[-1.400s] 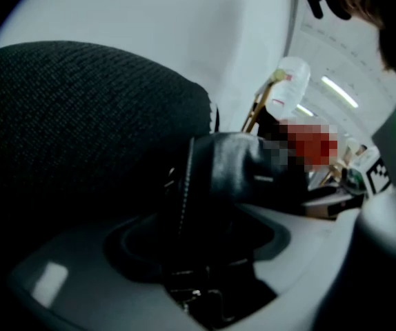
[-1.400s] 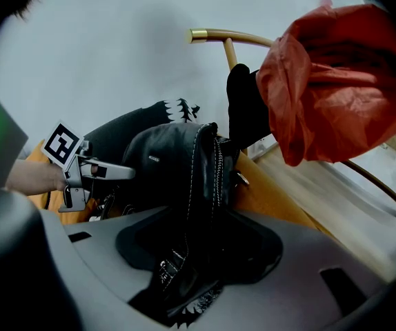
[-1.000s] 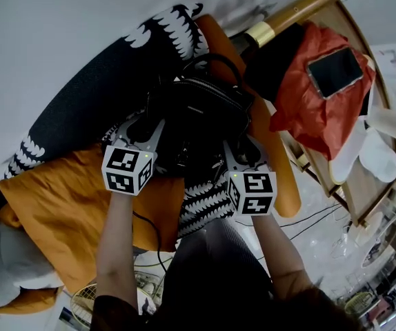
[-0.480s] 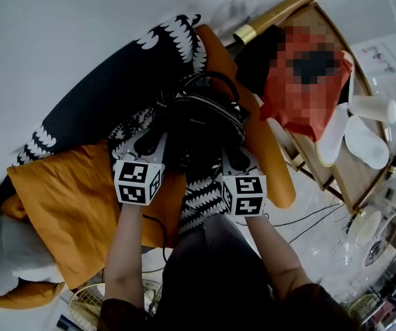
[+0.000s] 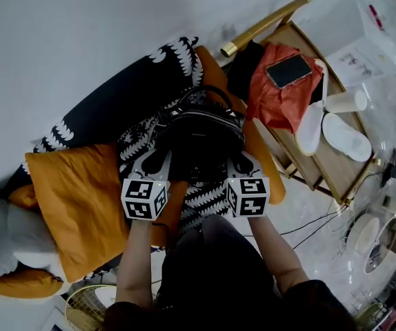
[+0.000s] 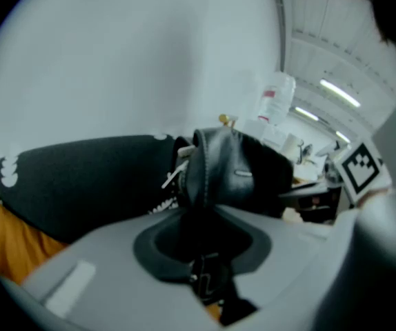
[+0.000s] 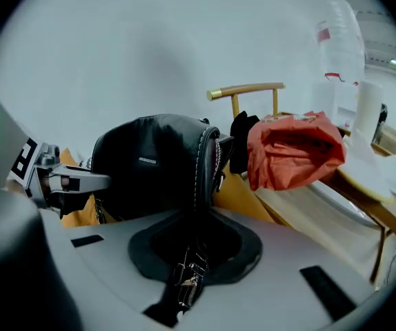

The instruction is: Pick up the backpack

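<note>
Backpack [image 5: 199, 131] of black leather, held between two claws: left claw [image 5: 158, 163] and right claw [image 5: 239, 163] each clench a lower side of it, having just been closing onto it. Against a second ago, backpack and claws look slightly raised. Below the claws lie an orange cushion [image 5: 81, 198] and a black-and-white patterned blanket [image 5: 115, 105], against a white wall [image 5: 81, 33]. Beyond the right claw, a wooden chair [image 5: 263, 26] carries a red cloth [image 5: 270, 102] with a phone [image 5: 289, 69] on top.

A phone [image 5: 289, 70] lies on red cloth [image 5: 270, 107] beside 2 white slippers [image 5: 346, 136]
</note>
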`<act>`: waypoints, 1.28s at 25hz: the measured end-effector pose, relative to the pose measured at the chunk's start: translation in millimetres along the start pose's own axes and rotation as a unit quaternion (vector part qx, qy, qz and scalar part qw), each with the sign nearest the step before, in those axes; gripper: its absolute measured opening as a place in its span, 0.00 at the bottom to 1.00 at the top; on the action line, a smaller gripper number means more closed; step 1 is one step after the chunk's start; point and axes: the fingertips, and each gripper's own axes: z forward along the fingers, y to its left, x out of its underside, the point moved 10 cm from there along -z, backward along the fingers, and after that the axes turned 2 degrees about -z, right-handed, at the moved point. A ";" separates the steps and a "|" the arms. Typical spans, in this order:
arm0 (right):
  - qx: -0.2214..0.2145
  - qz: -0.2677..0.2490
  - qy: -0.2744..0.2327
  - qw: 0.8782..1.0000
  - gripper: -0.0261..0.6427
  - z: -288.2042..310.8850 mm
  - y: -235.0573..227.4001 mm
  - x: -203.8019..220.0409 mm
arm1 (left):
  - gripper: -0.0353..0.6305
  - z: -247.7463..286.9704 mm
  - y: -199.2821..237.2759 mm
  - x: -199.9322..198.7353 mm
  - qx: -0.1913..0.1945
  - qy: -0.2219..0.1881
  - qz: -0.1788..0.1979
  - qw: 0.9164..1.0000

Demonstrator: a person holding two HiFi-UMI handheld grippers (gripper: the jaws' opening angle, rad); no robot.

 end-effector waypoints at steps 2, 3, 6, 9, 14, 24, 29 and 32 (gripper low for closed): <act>-0.002 -0.008 -0.009 1.000 0.09 -17.1 1.8 -6.5 | 0.16 -14.1 -9.1 -4.6 -0.001 -0.008 0.000 1.000; -0.004 -0.013 -0.015 1.000 0.09 -25.1 3.0 -9.6 | 0.16 -20.8 -12.7 -7.3 -0.001 -0.015 0.001 1.000; -0.010 -0.023 -0.034 0.999 0.09 -47.5 7.5 -18.8 | 0.16 -41.4 -22.0 -17.2 -0.002 -0.035 0.010 0.999; -0.015 -0.027 -0.049 0.998 0.09 -69.0 11.2 -26.1 | 0.15 -62.4 -32.5 -26.5 0.000 -0.048 0.024 0.999; -0.028 -0.038 -0.073 0.996 0.09 -98.4 21.3 -38.1 | 0.15 -95.3 -43.4 -37.1 -0.006 -0.065 0.030 0.997; -0.063 -0.069 -0.126 0.988 0.09 -152.9 48.6 -65.0 | 0.14 -171.8 -64.0 -54.3 -0.031 -0.109 0.045 0.992; -0.077 -0.082 -0.148 0.983 0.09 -174.0 62.0 -73.4 | 0.13 -201.6 -69.9 -55.8 -0.041 -0.136 0.053 0.988; -0.084 -0.087 -0.159 0.980 0.09 -185.3 68.6 -77.7 | 0.13 -216.8 -73.8 -57.1 -0.048 -0.147 0.057 0.986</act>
